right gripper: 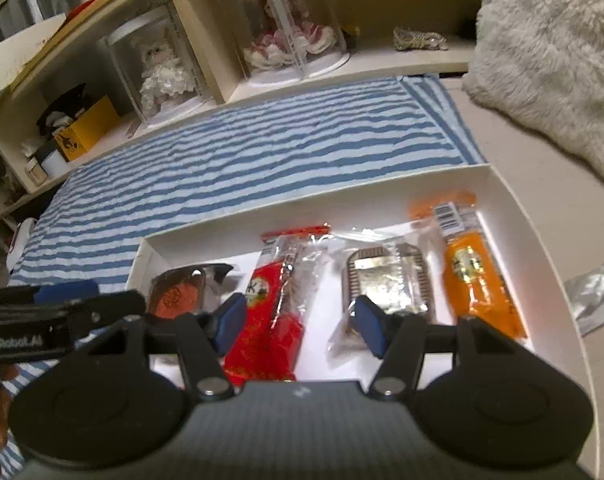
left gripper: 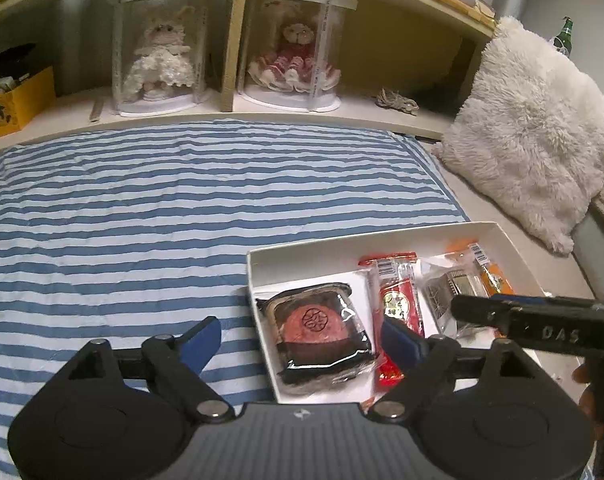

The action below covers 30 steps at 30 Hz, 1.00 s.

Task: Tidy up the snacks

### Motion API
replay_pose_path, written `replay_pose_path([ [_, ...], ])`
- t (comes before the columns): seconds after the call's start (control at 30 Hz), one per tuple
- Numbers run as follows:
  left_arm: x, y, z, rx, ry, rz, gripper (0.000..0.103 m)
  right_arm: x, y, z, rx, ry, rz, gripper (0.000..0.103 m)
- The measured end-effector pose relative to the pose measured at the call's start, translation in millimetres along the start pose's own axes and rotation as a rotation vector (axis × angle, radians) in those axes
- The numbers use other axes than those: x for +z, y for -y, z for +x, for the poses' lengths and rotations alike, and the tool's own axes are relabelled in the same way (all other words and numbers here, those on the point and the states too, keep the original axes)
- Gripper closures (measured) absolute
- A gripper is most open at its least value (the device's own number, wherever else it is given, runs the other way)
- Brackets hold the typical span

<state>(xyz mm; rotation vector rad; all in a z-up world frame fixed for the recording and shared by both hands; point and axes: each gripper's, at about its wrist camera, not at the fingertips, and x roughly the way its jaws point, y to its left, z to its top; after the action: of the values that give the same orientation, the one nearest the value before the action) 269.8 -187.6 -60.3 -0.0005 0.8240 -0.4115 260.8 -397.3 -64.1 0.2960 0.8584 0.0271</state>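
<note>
A white box (left gripper: 382, 236) (right gripper: 342, 188) lies on the striped bedspread and holds several wrapped snacks in a row. From the left they are a dark packet with a round reddish cake (left gripper: 320, 336) (right gripper: 177, 288), a red packet (left gripper: 400, 300) (right gripper: 269, 312), a clear packet with a square biscuit (left gripper: 450, 286) (right gripper: 386, 280) and an orange packet (left gripper: 492, 274) (right gripper: 474, 276). My left gripper (left gripper: 302, 340) is open and empty, its jaws either side of the cake packet. My right gripper (right gripper: 297, 320) is open and empty, low over the red packet, and shows as a black bar in the left wrist view (left gripper: 542, 316).
The blue and white striped bedspread (left gripper: 161, 208) (right gripper: 241, 148) stretches left of the box. A fluffy white cushion (left gripper: 534, 132) (right gripper: 550, 52) leans at the right. A headboard shelf holds two dolls in clear cases (left gripper: 161, 52) (left gripper: 293, 52) and a yellow box (left gripper: 17, 104). A crumpled clear wrapper (right gripper: 594, 292) lies right of the box.
</note>
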Motion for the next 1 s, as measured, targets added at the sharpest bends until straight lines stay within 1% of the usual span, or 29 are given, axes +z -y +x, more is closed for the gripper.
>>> replay_pose_path([
  [0.1,-1.7,-2.0,-9.3,0.011,0.0,0.006,0.003,0.7,-1.9,-8.9,-0.008,0.013,-0.003,0.032],
  [0.2,-3.7,-2.6,-20.2,0.027,0.01,0.025,0.0,-0.3,-6.1,-17.4,-0.021,0.015,-0.018,0.028],
  [0.27,-5.1,-4.0,-28.7,0.035,0.017,0.029,0.0,-1.4,-11.1,-24.1,-0.038,0.019,-0.036,0.026],
  [0.37,-7.0,-5.1,-42.0,0.053,0.023,0.035,0.0,-4.3,-17.3,-36.3,-0.059,0.032,-0.053,0.02],
  [0.5,-10.5,-3.9,-60.7,0.095,0.038,0.041,0.0,-10.6,-19.0,-58.2,-0.079,0.049,-0.04,0.012],
  [0.6,-13.0,-2.7,-74.1,0.098,0.033,0.038,0.0,-16.8,-21.3,-76.6,-0.085,0.064,-0.044,0.006],
  [0.7,-18.2,-0.7,-91.7,0.092,0.044,0.038,0.0,-23.3,-25.7,-94.3,-0.093,0.08,-0.064,0.001],
  [0.83,-26.7,3.5,-114.5,0.075,0.064,0.032,0.0,-30.7,-33.7,-118.6,-0.1,0.101,-0.092,0.001],
  [1.0,-38.9,13.1,-146.6,0.098,0.122,0.062,0.0,-38.1,-40.7,-147.7,-0.118,0.129,-0.114,0.001],
])
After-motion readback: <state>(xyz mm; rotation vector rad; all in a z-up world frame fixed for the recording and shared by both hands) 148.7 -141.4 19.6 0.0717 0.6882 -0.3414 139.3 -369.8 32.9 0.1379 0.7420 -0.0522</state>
